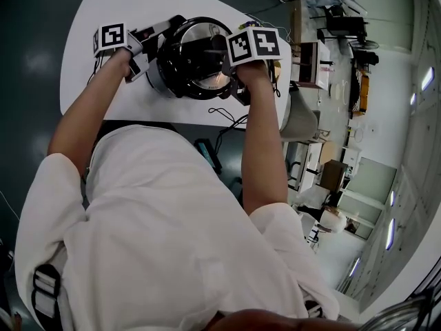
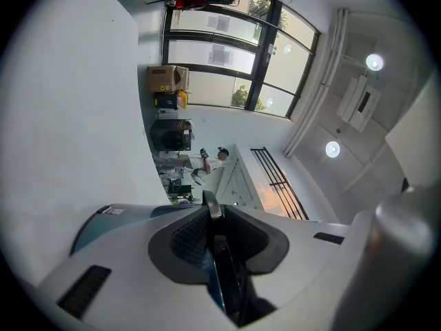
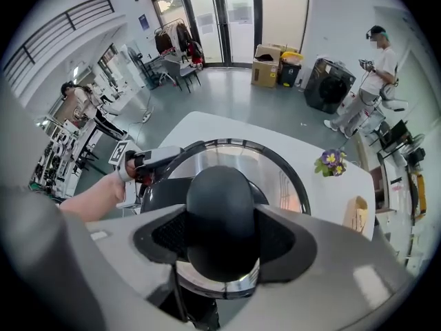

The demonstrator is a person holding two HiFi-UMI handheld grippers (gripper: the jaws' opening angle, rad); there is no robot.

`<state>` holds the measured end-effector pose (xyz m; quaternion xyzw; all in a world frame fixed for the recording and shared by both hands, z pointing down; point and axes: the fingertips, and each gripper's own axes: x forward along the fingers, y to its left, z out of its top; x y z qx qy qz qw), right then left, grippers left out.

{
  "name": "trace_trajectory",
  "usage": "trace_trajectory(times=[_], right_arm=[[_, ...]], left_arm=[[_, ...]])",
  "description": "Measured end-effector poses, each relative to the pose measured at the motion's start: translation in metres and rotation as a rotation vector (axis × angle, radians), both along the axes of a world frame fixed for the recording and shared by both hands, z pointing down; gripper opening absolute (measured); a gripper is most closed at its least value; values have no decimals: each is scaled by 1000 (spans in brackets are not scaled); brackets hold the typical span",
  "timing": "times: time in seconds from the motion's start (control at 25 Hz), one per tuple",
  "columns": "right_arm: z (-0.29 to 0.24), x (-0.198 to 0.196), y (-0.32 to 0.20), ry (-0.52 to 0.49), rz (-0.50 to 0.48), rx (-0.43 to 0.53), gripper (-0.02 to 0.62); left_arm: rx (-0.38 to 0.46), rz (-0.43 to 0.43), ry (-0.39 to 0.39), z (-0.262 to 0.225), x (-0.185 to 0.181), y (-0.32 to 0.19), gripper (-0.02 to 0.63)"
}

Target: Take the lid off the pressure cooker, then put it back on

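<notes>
Steel lid (image 3: 275,161): mirror-bright with a black rim. It sits over the mouth of the pressure cooker (image 1: 157,80), directly under my right gripper. Whether it is locked I cannot tell.
Pressure cooker: stands at 12 o'clock from my chest in the head view, toward the table's 6 o'clock edge.
Black knob (image 3: 220,205): rounded, at the lid's centre, rising from a bright metal collar.
My right gripper (image 3: 224,234): points steeply down over the lid. Its jaws stand fairly wide, with the pads pressed against the knob at its 3 and 9 o'clock sides, so I have the knob in my grip.
My left gripper (image 2: 210,212): lies nearly level at the cooker's 10 o'clock edge in the head view. Its jaws are almost together, clamped on a thin dark slab.
Side handle (image 2: 222,274): this is the thin dark slab, seen edge-on between my left pads. In the right gripper view it juts from the cooker's rim at 9 o'clock into the left gripper.
White table (image 1: 96,19): a rounded top that bears the cooker.
Flowers (image 3: 332,161): small, purple and yellow, on the table at the lid's 3 o'clock in the right gripper view, apart from the cooker.
Cable (image 1: 227,116): thin and dark, looped on the table at the cooker's 5 o'clock in the head view.
</notes>
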<state>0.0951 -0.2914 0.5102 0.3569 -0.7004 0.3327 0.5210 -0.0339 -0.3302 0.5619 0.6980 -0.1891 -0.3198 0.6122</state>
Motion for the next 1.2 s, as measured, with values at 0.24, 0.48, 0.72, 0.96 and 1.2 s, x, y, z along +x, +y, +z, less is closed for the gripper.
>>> trace_trajectory(times=[0.24, 0.48, 0.72, 0.96, 1.2], right_arm=[[-2, -1, 1, -30, -44, 44, 276], [-1, 3, 0, -65, -52, 44, 276], [-32, 1, 5, -87, -80, 70, 276], [-53, 19, -4, -95, -87, 117, 276], [-90, 57, -3, -151, -43, 156, 276]], left_arm=[[1, -9, -12, 3, -1, -2, 77], [-6, -7, -17, 10, 1, -3, 77], [-13, -1, -22, -2, -4, 1, 77], [-6, 5, -25, 0, -1, 1, 77], [-7, 11, -27, -5, -1, 4, 78]])
